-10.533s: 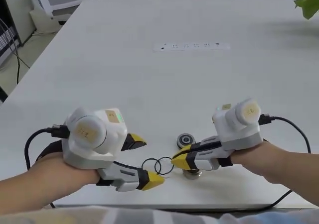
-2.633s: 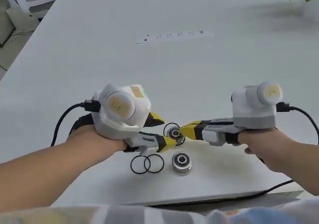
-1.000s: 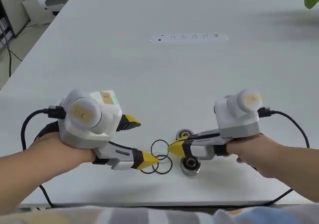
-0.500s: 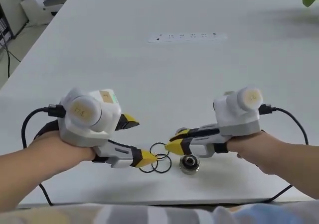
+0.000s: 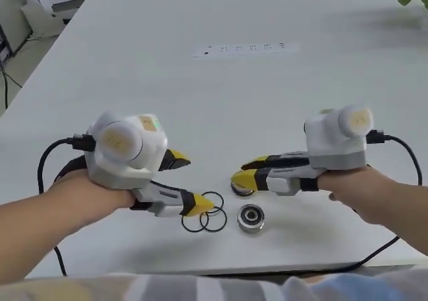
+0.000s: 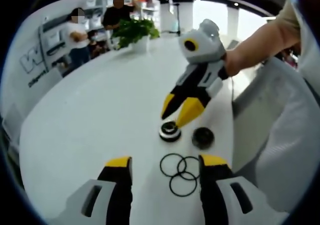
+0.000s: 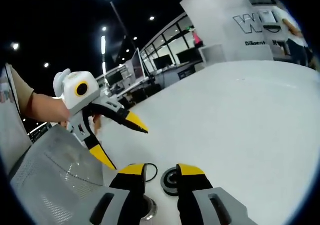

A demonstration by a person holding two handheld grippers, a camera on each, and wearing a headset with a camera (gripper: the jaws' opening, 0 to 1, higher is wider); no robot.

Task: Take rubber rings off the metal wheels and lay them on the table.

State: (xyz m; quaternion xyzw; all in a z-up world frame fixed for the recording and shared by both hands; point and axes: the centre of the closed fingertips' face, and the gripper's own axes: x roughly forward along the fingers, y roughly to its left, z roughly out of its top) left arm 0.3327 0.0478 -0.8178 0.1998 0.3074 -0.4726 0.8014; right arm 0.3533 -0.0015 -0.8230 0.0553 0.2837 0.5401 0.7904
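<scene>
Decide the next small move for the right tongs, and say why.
Probably close the right tongs on the wheel at their tips: they stand open, the wheel shows between them, and its rim looks dark, perhaps not yet stripped. Three rings already lie on the table, and the left tongs are open beside them, free to pull.

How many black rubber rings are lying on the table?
3 rings, overlapping in one cluster on the table between the left gripper and the nearer metal wheel. The other wheel may still wear one; I cannot tell.
</scene>
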